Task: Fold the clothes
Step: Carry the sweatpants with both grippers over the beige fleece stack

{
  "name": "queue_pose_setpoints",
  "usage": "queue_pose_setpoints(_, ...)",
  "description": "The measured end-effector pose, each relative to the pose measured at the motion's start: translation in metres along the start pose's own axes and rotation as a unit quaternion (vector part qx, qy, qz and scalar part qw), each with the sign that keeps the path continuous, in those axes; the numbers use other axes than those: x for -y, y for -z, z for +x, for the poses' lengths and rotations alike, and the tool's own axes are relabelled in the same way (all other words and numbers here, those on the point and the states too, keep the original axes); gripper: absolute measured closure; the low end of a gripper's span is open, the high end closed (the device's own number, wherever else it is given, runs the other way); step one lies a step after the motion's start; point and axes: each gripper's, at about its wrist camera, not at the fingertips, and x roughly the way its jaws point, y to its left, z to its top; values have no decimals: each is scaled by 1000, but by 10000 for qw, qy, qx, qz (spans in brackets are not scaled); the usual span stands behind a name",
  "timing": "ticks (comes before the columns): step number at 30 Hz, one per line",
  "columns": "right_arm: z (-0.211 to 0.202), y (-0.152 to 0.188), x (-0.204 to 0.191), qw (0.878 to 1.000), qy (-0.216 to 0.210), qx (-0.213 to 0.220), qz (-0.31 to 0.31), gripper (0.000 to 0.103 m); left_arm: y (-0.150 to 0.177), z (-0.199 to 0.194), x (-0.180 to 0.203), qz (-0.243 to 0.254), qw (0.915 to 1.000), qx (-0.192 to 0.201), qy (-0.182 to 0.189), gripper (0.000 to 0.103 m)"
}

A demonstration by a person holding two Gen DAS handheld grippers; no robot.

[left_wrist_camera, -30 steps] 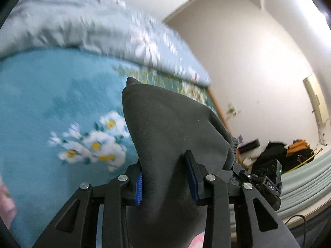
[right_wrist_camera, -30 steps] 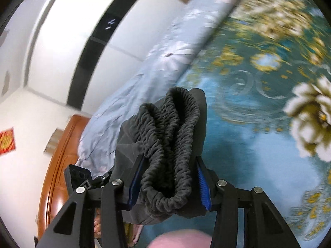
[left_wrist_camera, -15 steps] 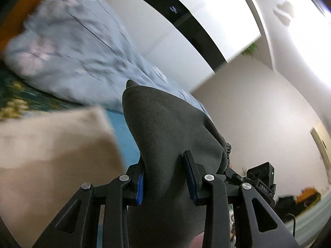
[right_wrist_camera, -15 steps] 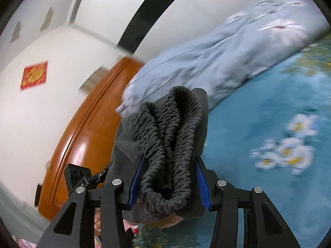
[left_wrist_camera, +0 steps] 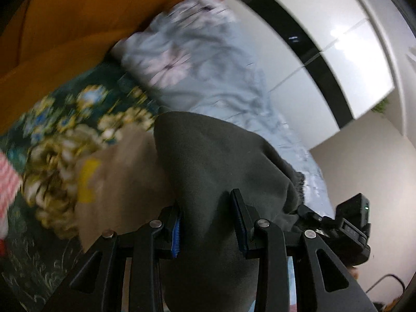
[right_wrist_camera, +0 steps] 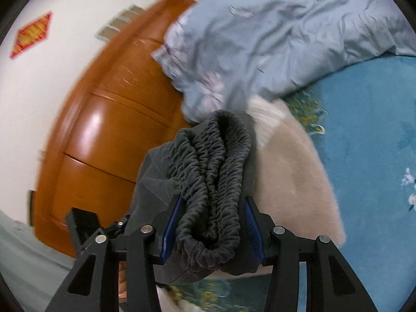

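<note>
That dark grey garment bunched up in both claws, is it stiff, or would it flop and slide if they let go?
Probably floppy: the dark grey garment drapes in soft folds over the left claw. Its gathered elastic waistband bunches thickly in the right claw, so it likely squashes easily. The matte, fleecy surface suggests little slipping.

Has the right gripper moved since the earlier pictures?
Yes. The right gripper, shut on the grey garment, swung from the blue bedspread toward the wooden headboard.
</note>
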Motion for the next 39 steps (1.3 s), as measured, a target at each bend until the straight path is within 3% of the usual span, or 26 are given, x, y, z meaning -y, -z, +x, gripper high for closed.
queue_pose_setpoints(3, 7, -2, 9, 9999, 78, 22, 135, 52, 0, 3, -6, -59, 9999, 30, 84, 65)
queue_pose_setpoints(8, 6, -10, 2, 9997, 225, 61, 84, 52, 3, -3, 16, 367, 9990, 142, -202, 65)
queue_pose_setpoints(13, 8, -14, -1, 9996, 290, 16, -63, 52, 2, -5, 9, 143, 9993, 55, -330, 61)
queue_pose_setpoints(16, 1, -13, 2, 9999, 169, -1, -16, 48, -7, -14, 16, 118, 9973, 85, -723, 58)
queue_pose_setpoints(20, -24, -14, -5, 9993, 181, 245, -237, 47, -14, -35, 43, 524, 9930, 422, -976, 54)
queue_pose_setpoints(22, -43, -14, -20, 9958, 415, 614, -546, 47, -16, -37, 62, 861, 9920, 416, -825, 52)
queue_pose_setpoints(25, -53, -5, -54, 9893, 243, 808, -1191, 47, -9, -20, 87, 1387, 9877, 220, -684, 52)
queue_pose_setpoints(27, -45, 4, -75, 9828, 257, 632, -1718, 47, -4, -4, 93, 1516, 9851, 19, -819, 52)
queue_pose_setpoints(29, -27, 11, -79, 9767, 584, 381, -2028, 46, 3, 6, 91, 1543, 9838, -132, -898, 52)
queue_pose_setpoints(31, -13, 11, -62, 9802, 827, 236, -1784, 48, 7, 13, 83, 1540, 9841, -193, -865, 52)
queue_pose_setpoints(35, 7, 12, -39, 9850, 926, 56, -1452, 48, 4, 19, 77, 1489, 9861, -256, -694, 52)
queue_pose_setpoints(39, 17, 8, -42, 9834, 1074, 24, -1464, 47, 3, 29, 76, 1607, 9827, -265, -887, 52)
